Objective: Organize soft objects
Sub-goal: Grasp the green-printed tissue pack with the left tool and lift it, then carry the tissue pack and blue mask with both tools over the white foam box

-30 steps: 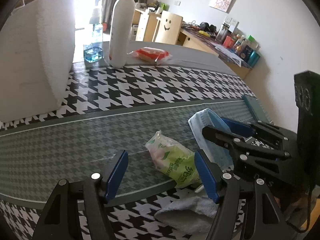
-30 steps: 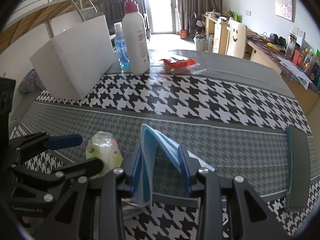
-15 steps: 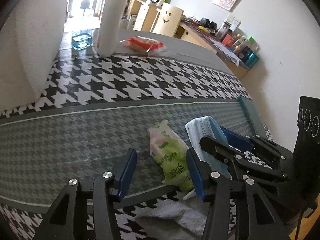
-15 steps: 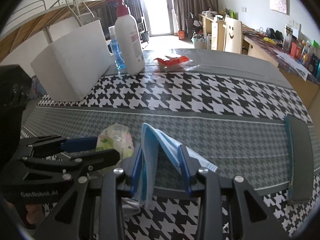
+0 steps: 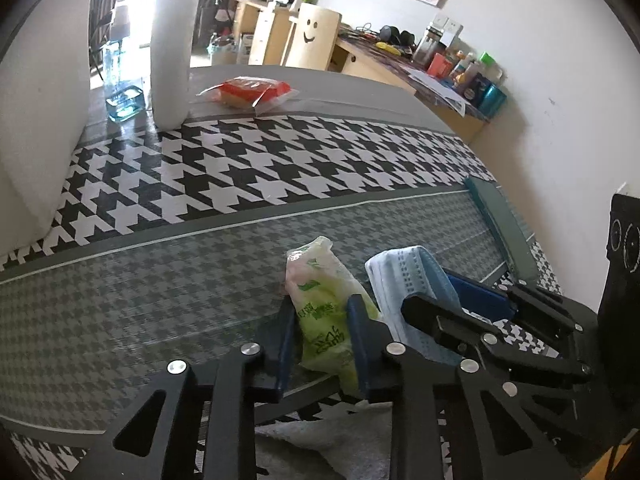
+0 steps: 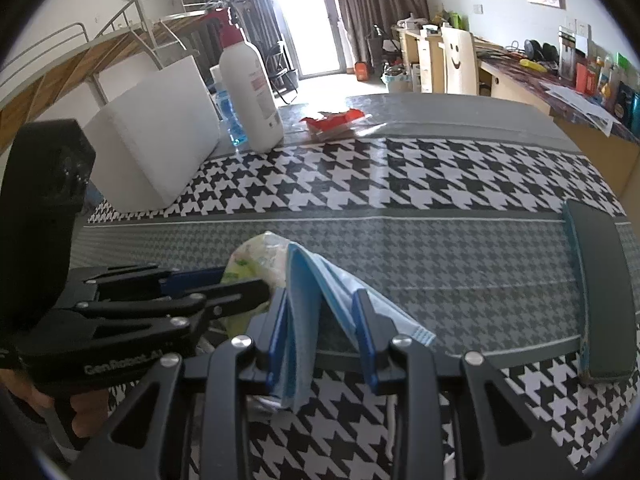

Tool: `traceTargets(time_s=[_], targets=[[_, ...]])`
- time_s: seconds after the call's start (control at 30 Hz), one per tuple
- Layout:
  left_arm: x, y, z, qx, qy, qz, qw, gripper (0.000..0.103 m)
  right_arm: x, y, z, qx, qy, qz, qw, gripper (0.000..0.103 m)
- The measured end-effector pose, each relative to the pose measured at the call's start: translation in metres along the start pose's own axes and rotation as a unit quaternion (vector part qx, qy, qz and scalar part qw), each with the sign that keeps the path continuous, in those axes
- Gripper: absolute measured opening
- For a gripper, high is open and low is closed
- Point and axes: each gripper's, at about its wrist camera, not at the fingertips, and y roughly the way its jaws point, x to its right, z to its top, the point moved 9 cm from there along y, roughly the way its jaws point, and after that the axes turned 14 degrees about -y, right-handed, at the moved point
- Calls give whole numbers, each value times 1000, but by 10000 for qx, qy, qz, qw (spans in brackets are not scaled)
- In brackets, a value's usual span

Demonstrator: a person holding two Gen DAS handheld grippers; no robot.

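Both grippers work side by side at the near edge of the table. On the left, the left gripper (image 5: 322,322) has a green tissue packet (image 5: 326,300) between its blue pads, and its jaws are closing on it; the pads look to be touching the wrapper already, which bulges a little above them. Beside it, the right gripper (image 6: 320,320) pinches a blue face mask (image 6: 316,280), folded into a tent shape, and its jaws are also drawing in slightly. The mask stands up off the cloth because the pads squeeze its two sides together, so my guess is that it is being gathered up and not just pressed flat.

Packet and mask sit just beside each other on the grey band of the houndstooth tablecloth (image 5: 240,160). A white towel (image 5: 340,436) lies crumpled under the left gripper's frame at the table edge, untouched by either pad as far as I can see.

As for containers, a white foam box (image 6: 152,140) stands at the far left of the table, and I cannot see into it from here. Next to it stand a white pump bottle (image 6: 250,92) and a small blue bottle (image 5: 120,80), with a red snack packet (image 5: 250,92) lying nearby. A dark flat case (image 6: 600,292) rests at the right edge.
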Motion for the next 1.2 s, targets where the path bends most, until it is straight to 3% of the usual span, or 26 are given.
traceTargets(time_s=[0.23,0.4,0.73,1.2], targets=[[5,-14,7,66,-74,-219,9997,22,6,-18,1,176,48,-92,9998,36],[7,-40,13,408,56,-275,9988,21,11,-33,5,285,43,-243,9993,36],[20,-85,10,1020,580,-177,9929,21,0,-60,21,666,-60,-367,9971,36],[10,-129,-2,1478,812,-51,9857,21,-22,-92,29,989,-164,-529,9936,36]])
